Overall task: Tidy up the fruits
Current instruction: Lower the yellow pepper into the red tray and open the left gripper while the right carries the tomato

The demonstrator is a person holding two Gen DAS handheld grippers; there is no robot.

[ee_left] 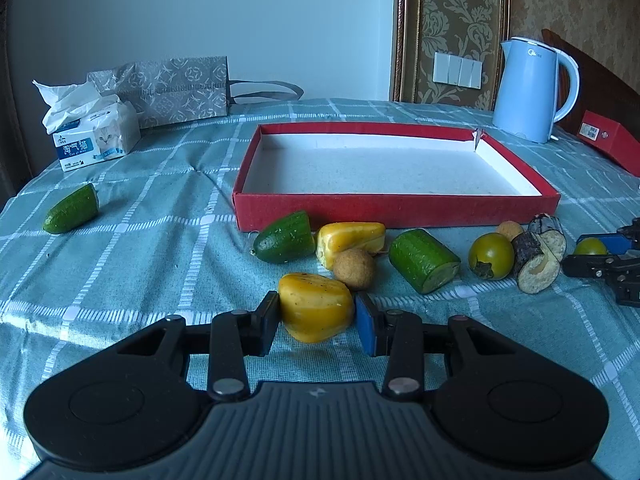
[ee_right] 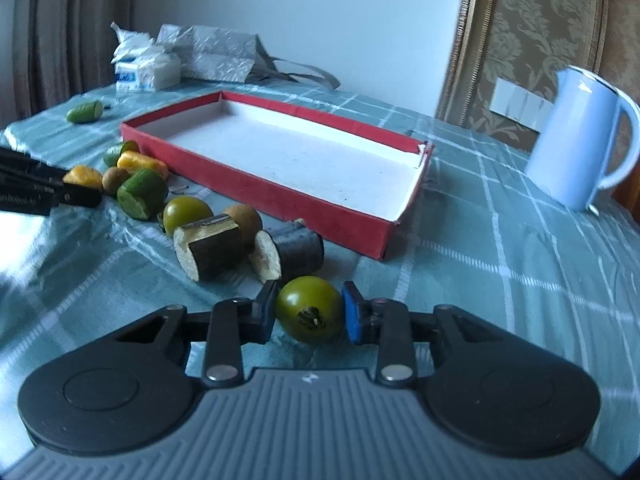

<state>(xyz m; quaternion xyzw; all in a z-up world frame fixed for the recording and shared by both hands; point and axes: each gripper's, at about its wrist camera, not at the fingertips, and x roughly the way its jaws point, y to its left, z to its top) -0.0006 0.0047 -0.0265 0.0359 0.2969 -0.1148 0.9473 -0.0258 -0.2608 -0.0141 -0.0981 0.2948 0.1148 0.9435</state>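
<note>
Table under a teal checked cloth (ee_left: 168, 184); pale wall and patterned wallpaper behind. A red tray (ee_left: 394, 210), white inside, sits mid-table with nothing in it. Blue kettle (ee_left: 530, 88) at its far right corner, tissue pack (ee_left: 94, 136) and grey bag (ee_left: 176, 90) at far left.

My left gripper (ee_left: 316, 316): jaws closed on a yellow pepper piece (ee_left: 316, 306), pads touching both sides. The piece sits low over the cloth; I cannot tell whether it is lifted.

My right gripper (ee_right: 308, 312): jaws closed on a green tomato (ee_right: 310, 308), stem end facing the camera. Contact with the cloth not clear here either.

Loose pieces lie in a row along the tray's near wall. From the left: cucumber end (ee_left: 285, 237), second pepper piece (ee_left: 350, 238), brown round fruit (ee_left: 354, 269) touching it, cucumber chunk (ee_left: 423, 260), second tomato (ee_left: 491, 256), a smaller brown fruit (ee_left: 509, 229) behind it, then two dark-skinned cut pieces (ee_left: 536, 264) with pale flesh, side by side. One more cucumber end (ee_left: 72, 209) lies alone, well apart at far left, near the tissues.
</note>
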